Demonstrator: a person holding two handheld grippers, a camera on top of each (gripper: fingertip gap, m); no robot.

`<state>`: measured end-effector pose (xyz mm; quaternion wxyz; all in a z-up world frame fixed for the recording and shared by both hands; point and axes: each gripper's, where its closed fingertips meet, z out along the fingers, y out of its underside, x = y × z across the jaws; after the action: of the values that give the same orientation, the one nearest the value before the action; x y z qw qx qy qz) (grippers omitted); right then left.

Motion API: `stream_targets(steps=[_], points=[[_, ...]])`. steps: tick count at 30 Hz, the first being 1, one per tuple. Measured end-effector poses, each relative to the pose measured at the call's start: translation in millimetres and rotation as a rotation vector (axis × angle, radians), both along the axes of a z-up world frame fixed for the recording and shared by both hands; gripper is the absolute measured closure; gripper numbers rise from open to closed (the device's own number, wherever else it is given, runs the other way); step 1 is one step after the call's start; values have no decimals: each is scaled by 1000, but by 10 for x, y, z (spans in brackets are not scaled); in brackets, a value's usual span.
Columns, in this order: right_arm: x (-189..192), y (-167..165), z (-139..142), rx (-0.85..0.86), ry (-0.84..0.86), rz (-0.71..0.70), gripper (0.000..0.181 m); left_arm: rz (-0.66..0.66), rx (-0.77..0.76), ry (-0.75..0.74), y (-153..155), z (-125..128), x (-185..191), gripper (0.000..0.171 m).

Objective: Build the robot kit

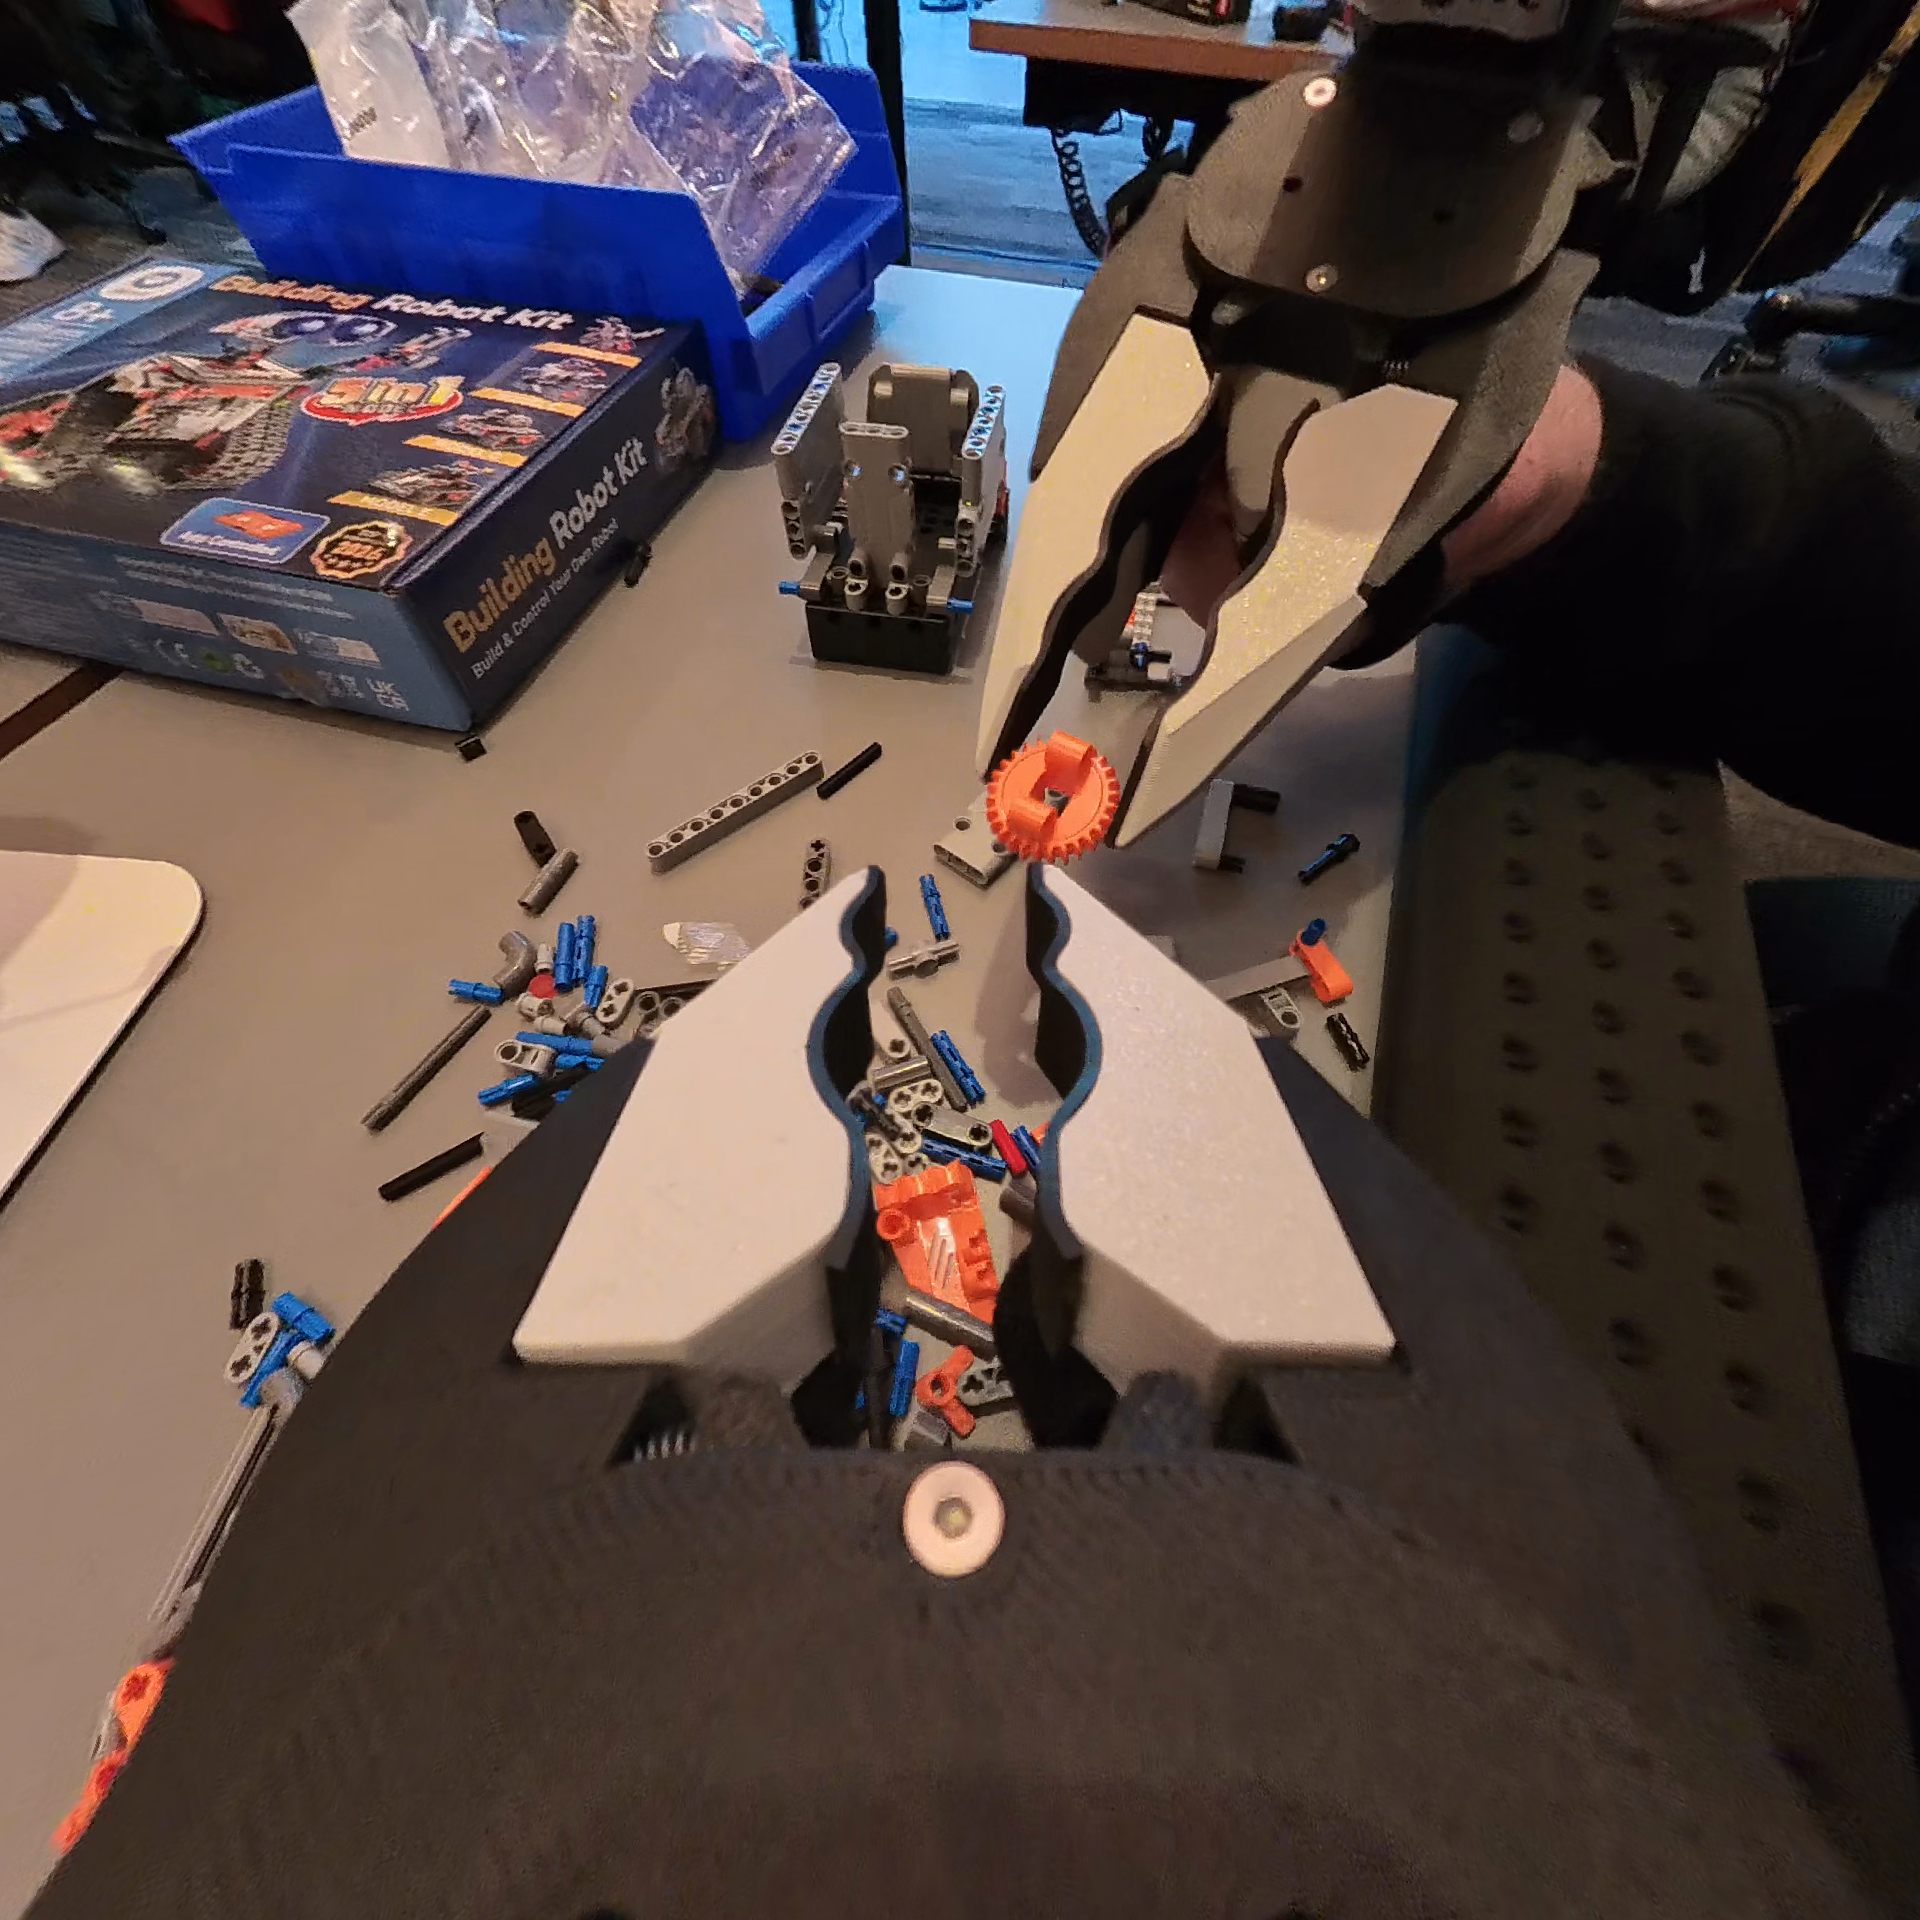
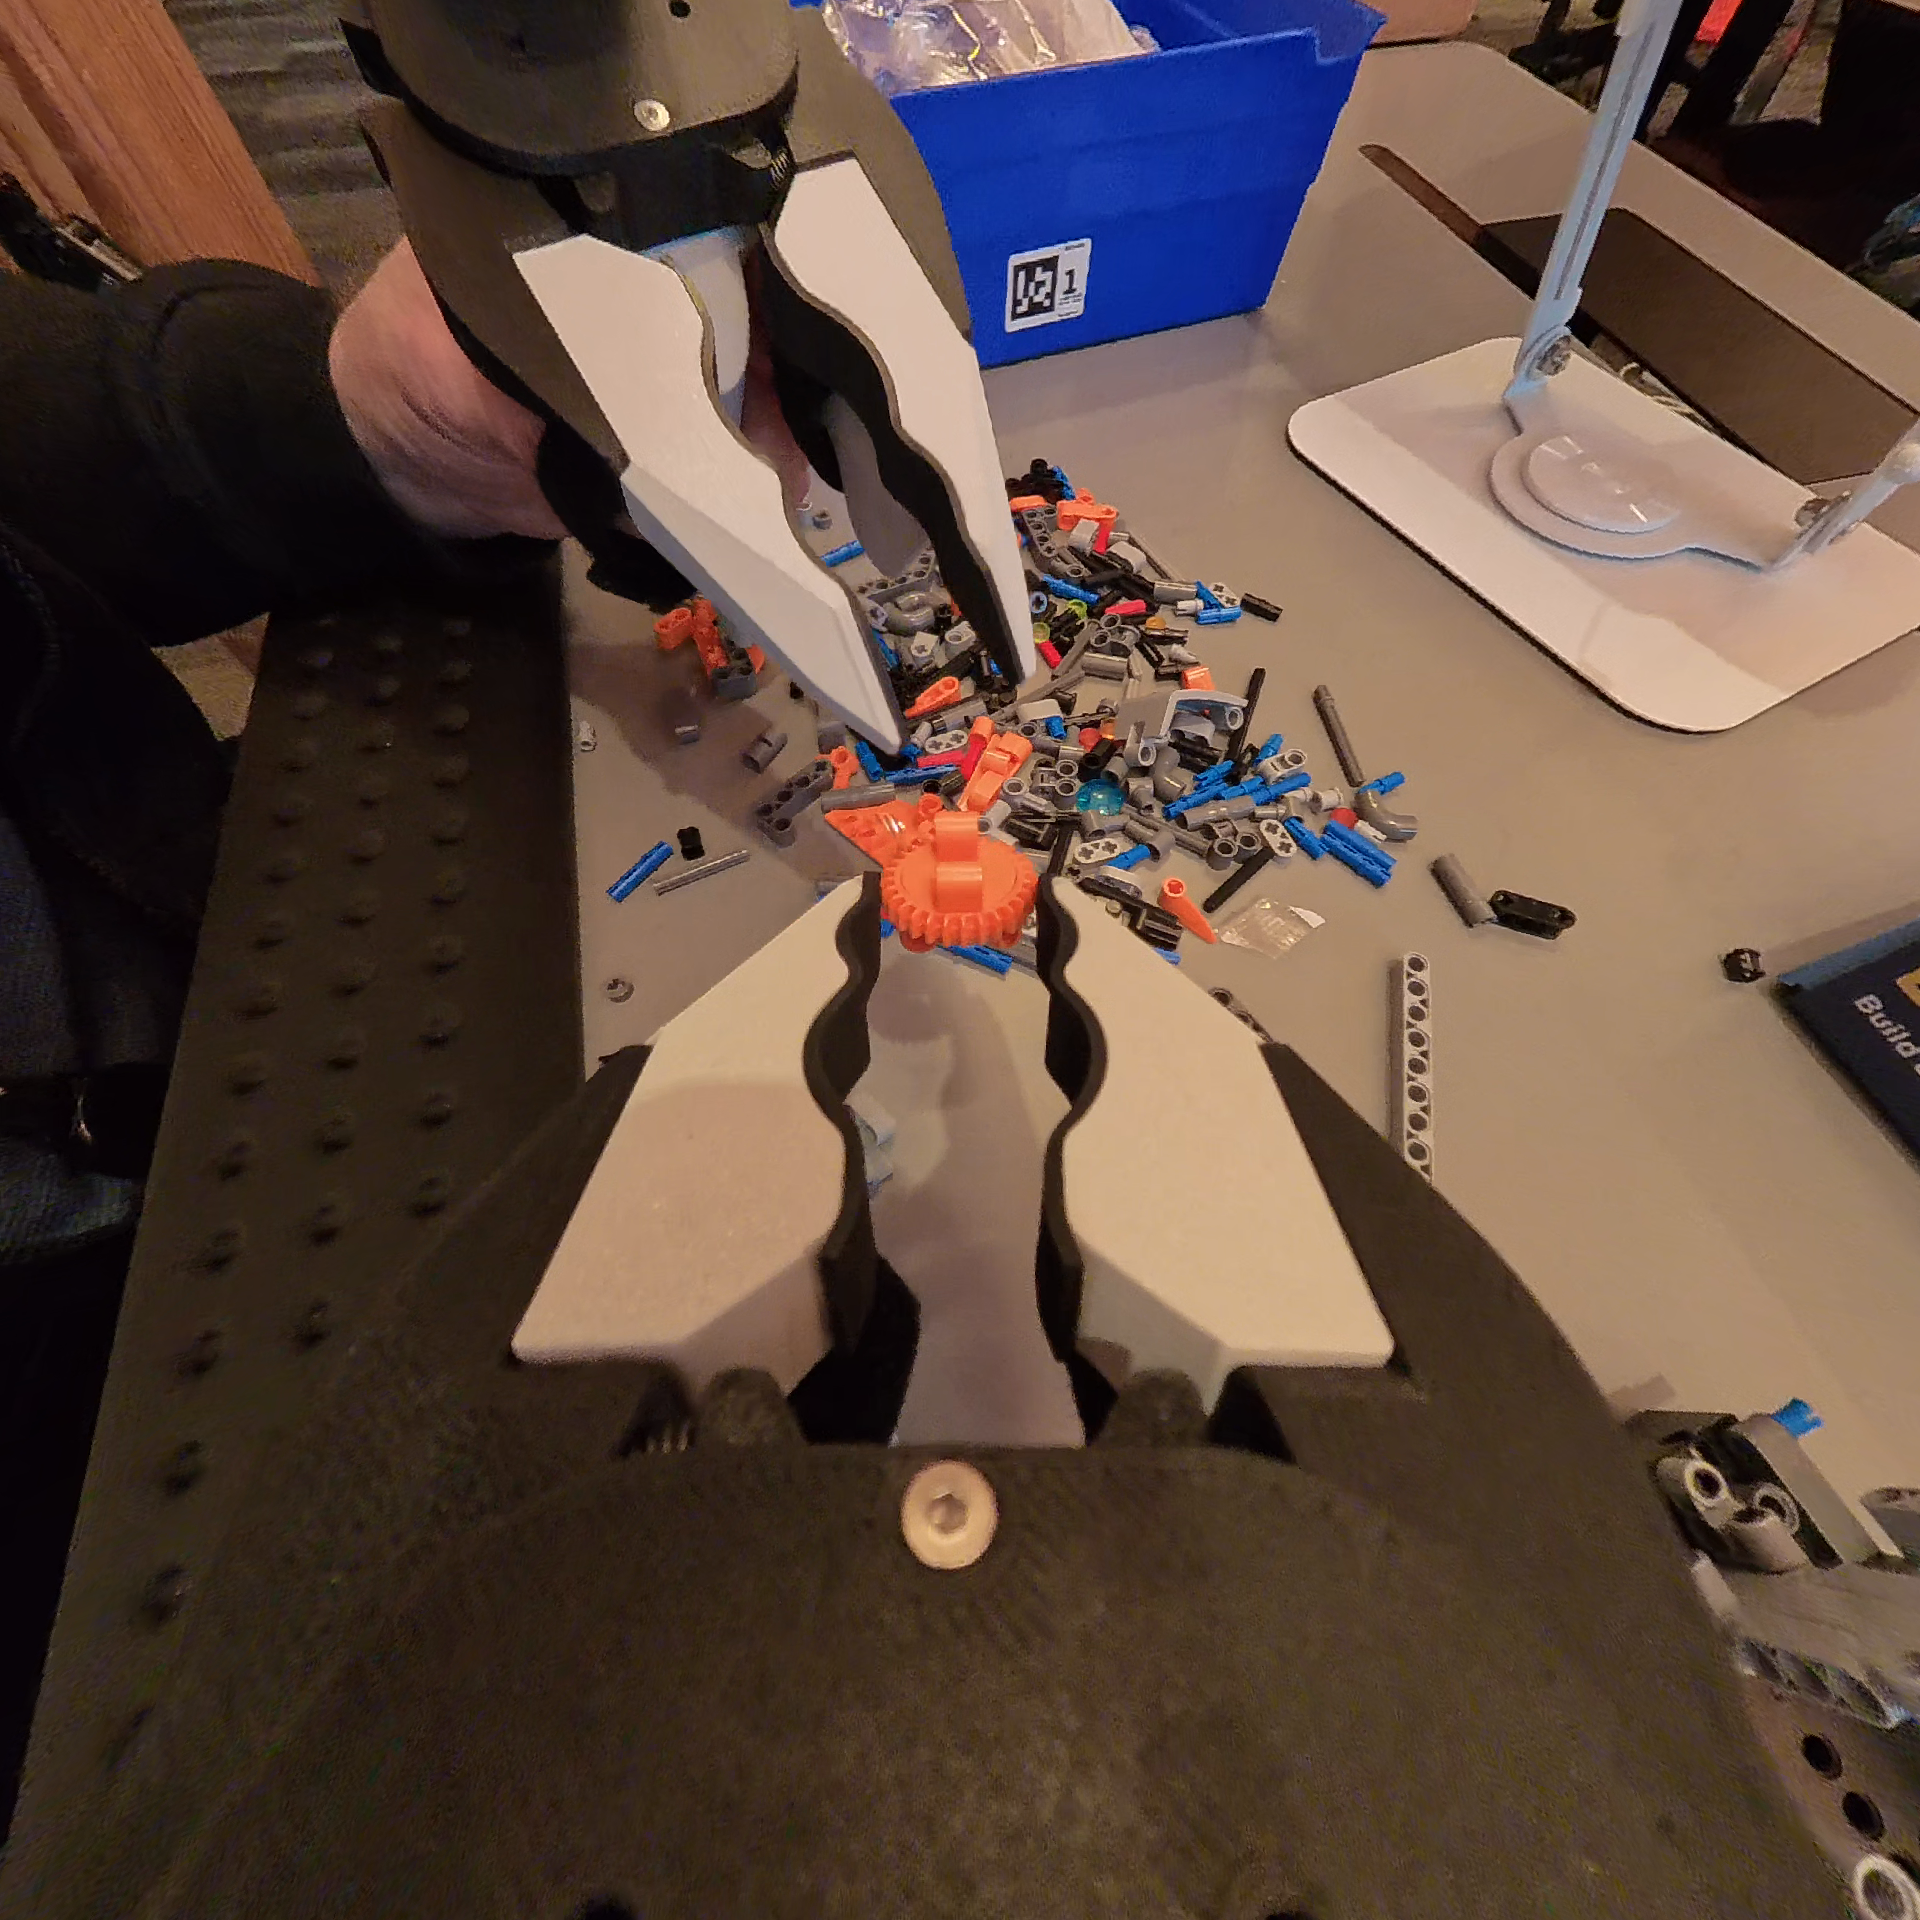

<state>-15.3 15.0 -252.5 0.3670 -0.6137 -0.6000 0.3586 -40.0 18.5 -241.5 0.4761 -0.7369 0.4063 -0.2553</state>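
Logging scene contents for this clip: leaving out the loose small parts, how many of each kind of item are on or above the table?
Grippers: 2 (left gripper, right gripper)
Orange gear: 1
Blue bin: 1
Kit box: 1
Grey built model: 1
White stand: 1
Total: 7

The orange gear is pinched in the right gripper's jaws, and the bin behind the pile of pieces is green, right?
Not quite. The bin is blue, not green, as the right wrist view shows. The rest holds: the orange gear sits pinched at the tips of the right gripper, with the pile of pieces beyond.
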Motion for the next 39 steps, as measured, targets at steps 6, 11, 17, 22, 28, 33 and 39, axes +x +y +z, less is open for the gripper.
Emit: stream_targets(steps=[6,11,17,22,28,33,39], points=[[-24,-99,-24,2,-12,47,153,-52,9,18,-76,-45,116,157],[-29,-130,-49,4,-25,62,153,-98,6,15,-144,-61,184,161],[-22,-146,-63,4,-31,71,153,-129,8,14,-188,-67,216,160],[-27,-183,-66,4,-29,91,153,-188,-29,24,-288,-134,280,159],[-29,-201,-58,7,-24,100,153,-190,-64,-14,-291,-122,269,163],[-25,-182,-59,11,-21,93,152,-176,-92,-57,-270,-94,254,165],[-23,-138,-21,8,2,70,147,-135,-118,-98,-205,-71,206,165]])
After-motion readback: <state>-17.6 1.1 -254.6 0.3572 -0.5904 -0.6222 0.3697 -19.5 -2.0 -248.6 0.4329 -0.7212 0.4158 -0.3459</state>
